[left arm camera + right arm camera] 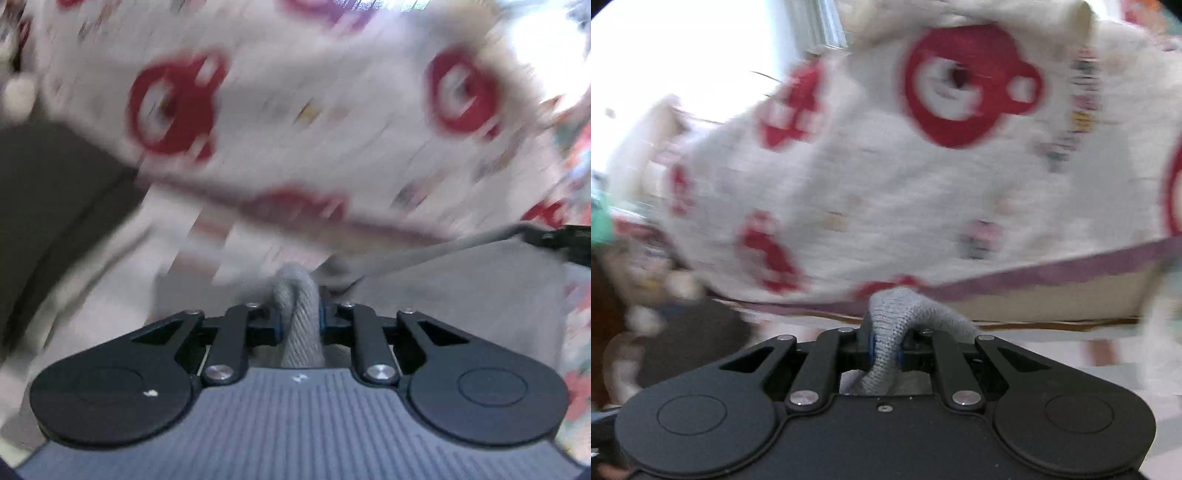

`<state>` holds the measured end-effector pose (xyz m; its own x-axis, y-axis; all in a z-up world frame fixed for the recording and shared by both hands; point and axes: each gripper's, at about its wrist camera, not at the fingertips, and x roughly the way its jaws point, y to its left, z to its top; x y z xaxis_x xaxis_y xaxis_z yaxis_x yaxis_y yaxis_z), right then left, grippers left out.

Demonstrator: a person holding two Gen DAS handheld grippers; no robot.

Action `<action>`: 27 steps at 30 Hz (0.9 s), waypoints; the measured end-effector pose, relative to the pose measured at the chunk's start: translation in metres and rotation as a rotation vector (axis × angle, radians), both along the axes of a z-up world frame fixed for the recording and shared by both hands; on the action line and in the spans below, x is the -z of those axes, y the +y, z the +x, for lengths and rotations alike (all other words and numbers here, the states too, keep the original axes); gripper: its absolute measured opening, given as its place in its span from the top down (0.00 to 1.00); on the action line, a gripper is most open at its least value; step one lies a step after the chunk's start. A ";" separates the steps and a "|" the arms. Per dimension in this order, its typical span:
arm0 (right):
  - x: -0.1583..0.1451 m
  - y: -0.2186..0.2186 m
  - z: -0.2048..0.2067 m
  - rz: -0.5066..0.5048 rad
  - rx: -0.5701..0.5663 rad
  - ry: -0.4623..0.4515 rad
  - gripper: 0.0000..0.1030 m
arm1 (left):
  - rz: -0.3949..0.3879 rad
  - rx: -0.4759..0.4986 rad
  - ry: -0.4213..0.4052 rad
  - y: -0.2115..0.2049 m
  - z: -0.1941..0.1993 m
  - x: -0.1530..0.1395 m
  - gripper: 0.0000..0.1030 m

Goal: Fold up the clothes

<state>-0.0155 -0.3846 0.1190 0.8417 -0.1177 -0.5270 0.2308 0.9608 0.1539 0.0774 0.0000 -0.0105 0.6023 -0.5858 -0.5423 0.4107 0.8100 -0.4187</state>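
In the left wrist view, my left gripper [297,321] is shut on a bunched fold of a grey ribbed-knit garment [461,291]. The garment spreads to the right, and its top edge runs taut toward a black part at the right edge, which looks like my right gripper [535,234]. In the right wrist view, my right gripper [884,350] is shut on a rolled grey ribbed hem [897,317] that sticks up between the fingers and bends right. Both views are motion-blurred.
A white cover with red prints [314,122] fills the background and shows a purple border [1052,275] in the right wrist view. A dark patch [55,206] lies at the left, floral cloth [580,332] at the right. A bright window [683,55] glares at the upper left.
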 end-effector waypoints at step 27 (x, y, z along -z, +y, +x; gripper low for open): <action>0.120 0.171 0.030 0.072 -0.708 0.405 0.48 | -0.102 -0.023 0.584 0.031 0.031 0.087 0.34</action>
